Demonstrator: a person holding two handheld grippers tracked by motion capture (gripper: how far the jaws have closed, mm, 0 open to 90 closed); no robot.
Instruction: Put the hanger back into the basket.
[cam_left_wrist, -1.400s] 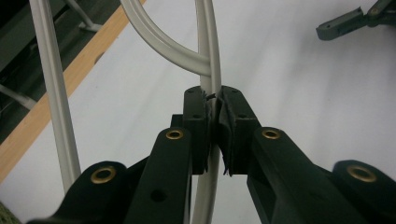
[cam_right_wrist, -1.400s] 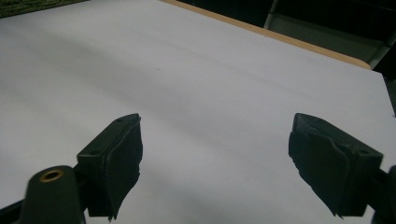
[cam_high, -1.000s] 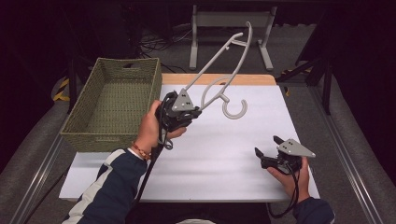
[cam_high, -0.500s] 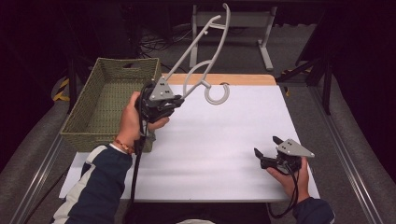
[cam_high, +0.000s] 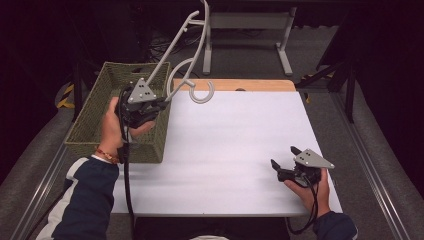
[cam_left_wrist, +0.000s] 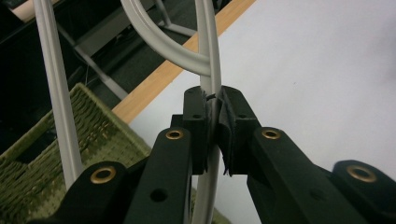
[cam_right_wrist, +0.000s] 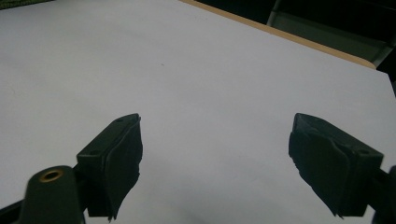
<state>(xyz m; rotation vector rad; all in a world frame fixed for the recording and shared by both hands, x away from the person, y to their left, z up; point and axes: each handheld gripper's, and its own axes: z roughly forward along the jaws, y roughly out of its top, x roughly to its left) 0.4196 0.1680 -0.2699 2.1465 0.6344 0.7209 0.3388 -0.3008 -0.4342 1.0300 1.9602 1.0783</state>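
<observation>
A pale grey plastic clothes hanger hangs in the air, tilted up and away, its hook end low over the table's back edge. My left gripper is shut on one of its thin bars, above the right wall of the green woven basket. The left gripper view shows the pads pressed on the hanger's bar, with the left gripper clamped where two bars meet. My right gripper rests open at the table's front right, nothing between its jaws.
The white table top has a wooden strip along its far edge. The basket stands at the table's left edge. A grey metal stand stands on the floor behind the table.
My left hand has carried the hanger leftward and a little up, from over the table's middle to above the basket's right wall. The right gripper has stayed put.
</observation>
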